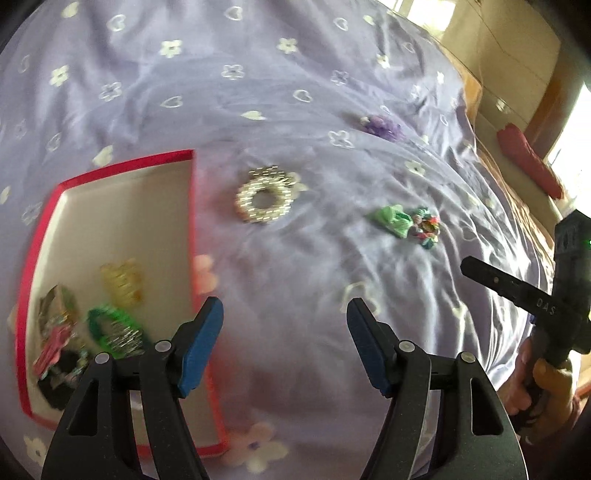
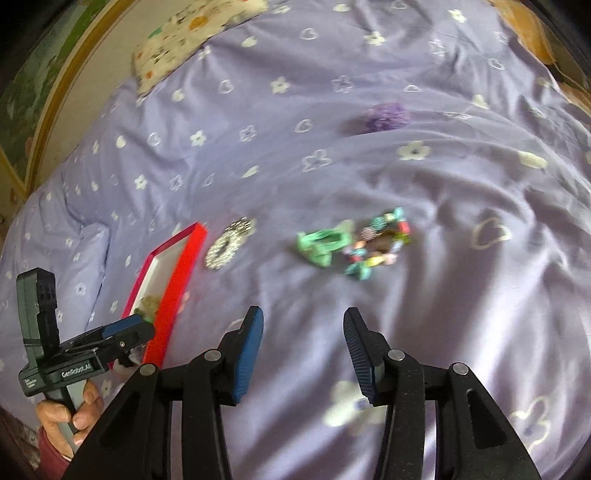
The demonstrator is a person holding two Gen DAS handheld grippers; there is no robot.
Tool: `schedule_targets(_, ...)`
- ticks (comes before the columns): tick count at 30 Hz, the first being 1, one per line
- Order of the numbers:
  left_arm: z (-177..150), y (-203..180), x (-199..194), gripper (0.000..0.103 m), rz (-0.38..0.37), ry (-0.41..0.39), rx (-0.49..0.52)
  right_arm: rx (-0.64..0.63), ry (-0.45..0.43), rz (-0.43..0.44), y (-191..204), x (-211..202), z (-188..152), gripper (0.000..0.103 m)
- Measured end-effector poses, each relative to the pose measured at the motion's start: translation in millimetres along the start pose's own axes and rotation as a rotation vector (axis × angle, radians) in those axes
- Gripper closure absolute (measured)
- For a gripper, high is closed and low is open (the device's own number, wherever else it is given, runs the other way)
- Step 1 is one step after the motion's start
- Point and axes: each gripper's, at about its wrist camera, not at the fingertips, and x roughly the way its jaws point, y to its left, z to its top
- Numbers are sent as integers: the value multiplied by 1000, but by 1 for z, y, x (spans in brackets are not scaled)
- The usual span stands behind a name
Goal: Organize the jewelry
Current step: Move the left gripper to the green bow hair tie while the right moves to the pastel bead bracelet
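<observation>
Bed covered by a lilac sheet (image 1: 295, 92) printed with white flowers and hearts, creased all over; frames are motion-blurred. Landmark is the red box (image 1: 33, 258), white inside, lying open on the sheet. Inside the box at its near end: yellow piece (image 1: 122, 282), green bracelet (image 1: 114, 328), a pink and dark heap (image 1: 59, 350). Just right of the box, silver bracelet (image 1: 264, 197) on the sheet. Further right of the box, green clip (image 1: 393, 218) touching a multicolour bracelet (image 1: 426, 225). Beyond those, well away from the box, purple scrunchie (image 1: 380, 125). Left gripper (image 1: 284, 349) hovers over the box's near right corner, fingers spread, holding nothing. Right gripper (image 2: 303, 354) over bare sheet right of the box, fingers spread, nothing between them. Patterned pillow (image 2: 192, 33) far behind the box by a wood-framed wall. Pale wooden cabinets (image 1: 517, 55) and a red cloth (image 1: 528, 158) at far right.
</observation>
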Motion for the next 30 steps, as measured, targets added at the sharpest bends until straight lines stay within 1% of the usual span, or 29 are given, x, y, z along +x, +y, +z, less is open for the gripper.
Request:
schedule_targets(6, 19, -21, 19, 34, -33, 13, 24, 20, -27, -47, -24, 4, 14, 55)
schedule_targets(9, 29, -34, 30, 34, -44, 10, 50, 29, -34, -75, -37, 9, 25, 58)
schedule_targets(11, 36, -43, 40, 34, -52, 12, 74, 26, -40, -92, -42, 14, 33, 62)
schedule_targets(12, 41, -49, 47, 34, -57, 14, 91, 25, -37, -99, -45, 18, 39, 66)
schedule_targets(16, 55, -65, 66, 34, -88, 13, 138, 12, 2, -108, -53, 37, 54, 77)
schedule_targets(19, 64, -75, 83, 34, -111, 28, 161, 7, 39, -112, -58, 52, 59, 78)
schedule_targets(23, 73, -82, 107, 34, -127, 61, 160, 11, 66, -104, -61, 64, 59, 80)
schedule_targets(27, 80, -88, 127, 34, -145, 79, 158, 9, 68, -101, -62, 69, 60, 95)
schedule_targets(28, 81, -89, 131, 40, -146, 80, 163, 12, 66, -98, -63, 70, 60, 95)
schedule_targets(29, 81, -91, 134, 52, -144, 80, 169, 12, 63, -97, -63, 69, 60, 95)
schedule_targets(30, 81, -92, 136, 60, -146, 80, 178, 7, 58, -100, -63, 69, 59, 95)
